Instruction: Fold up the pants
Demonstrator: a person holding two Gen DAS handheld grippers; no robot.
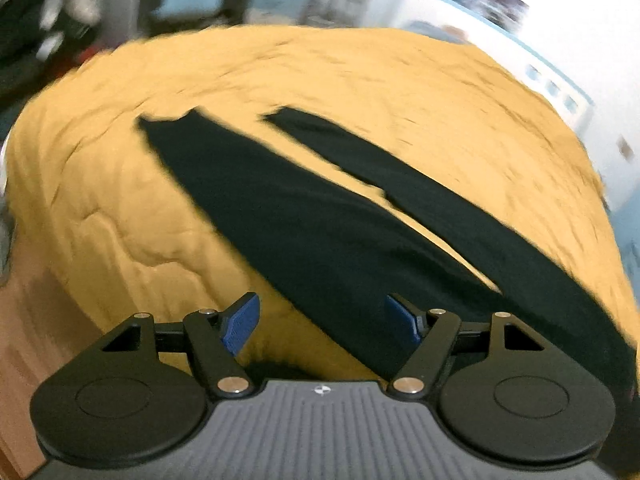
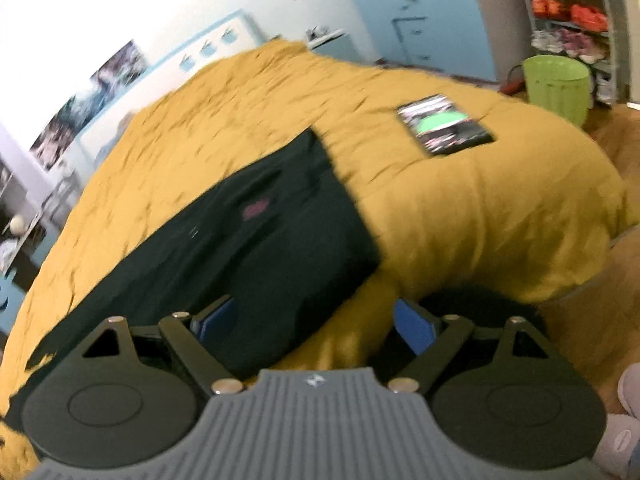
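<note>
Black pants (image 1: 304,216) flat on yellow bedspread (image 1: 120,184), legs splayed in a V, waist (image 2: 280,216) near bed edge. Risk: pinching bedspread w/ fabric, dragging both. Left gripper (image 1: 320,320) & right gripper (image 2: 316,324) both wide apart, holding nothing, hovering over near edge

- Black pants (image 1: 304,216) lie flat and unfolded on a mustard-yellow bedspread (image 1: 360,72), the two legs spread apart in a narrow V.
- The waist end (image 2: 280,216), bearing a small reddish mark, lies near the bed's edge.
</note>
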